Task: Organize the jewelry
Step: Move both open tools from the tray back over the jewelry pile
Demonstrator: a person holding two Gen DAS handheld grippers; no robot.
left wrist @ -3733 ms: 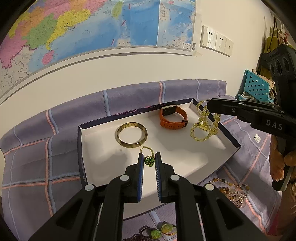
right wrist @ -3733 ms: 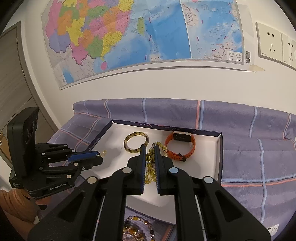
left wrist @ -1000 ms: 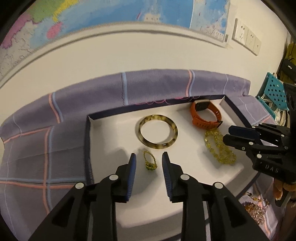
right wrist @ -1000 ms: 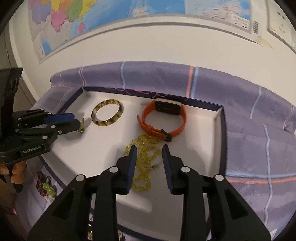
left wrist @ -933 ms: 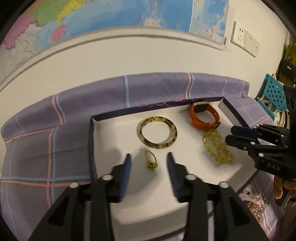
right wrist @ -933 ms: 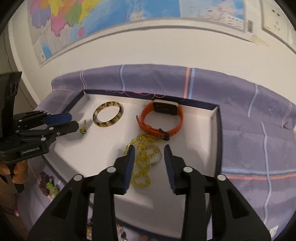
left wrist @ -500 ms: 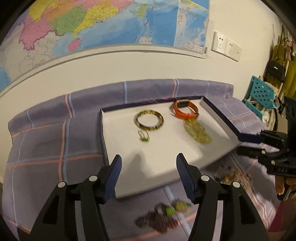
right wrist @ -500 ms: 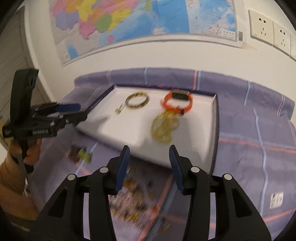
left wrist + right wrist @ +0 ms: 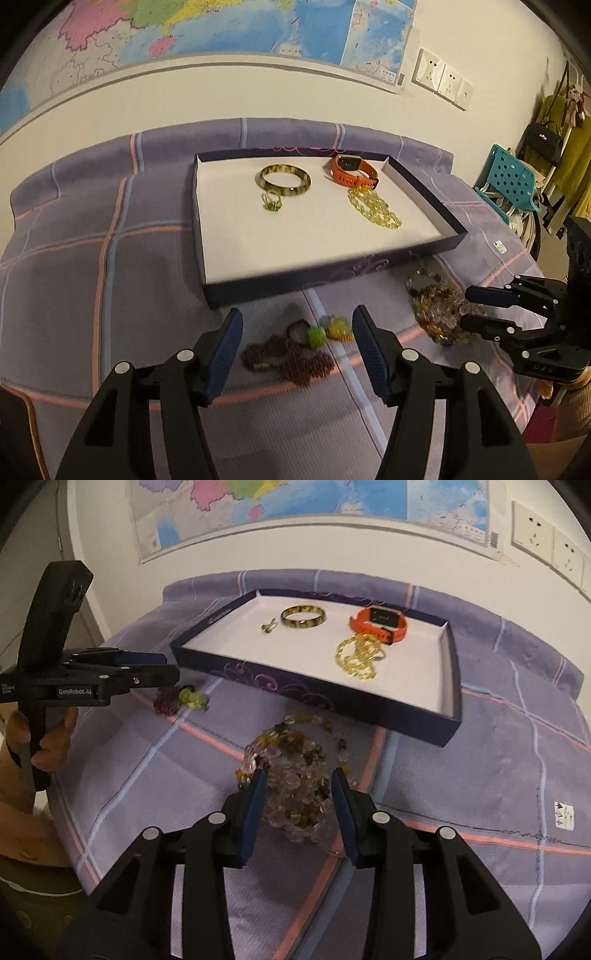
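right tongs (image 9: 297, 801) straddle heaped bead necklace (image 9: 291, 771)

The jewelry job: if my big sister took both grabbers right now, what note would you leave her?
Left gripper: open, empty, over the dark red bead string with green and yellow charms on the purple cloth.
Right gripper: open, fingers either side of the clear and amber bead pile, not closed on it.
Done, lying in the box tray: tortoiseshell bangle, small green ring, orange watch, yellow bead necklace.
Left: both bead pieces on the cloth likely go into the tray.
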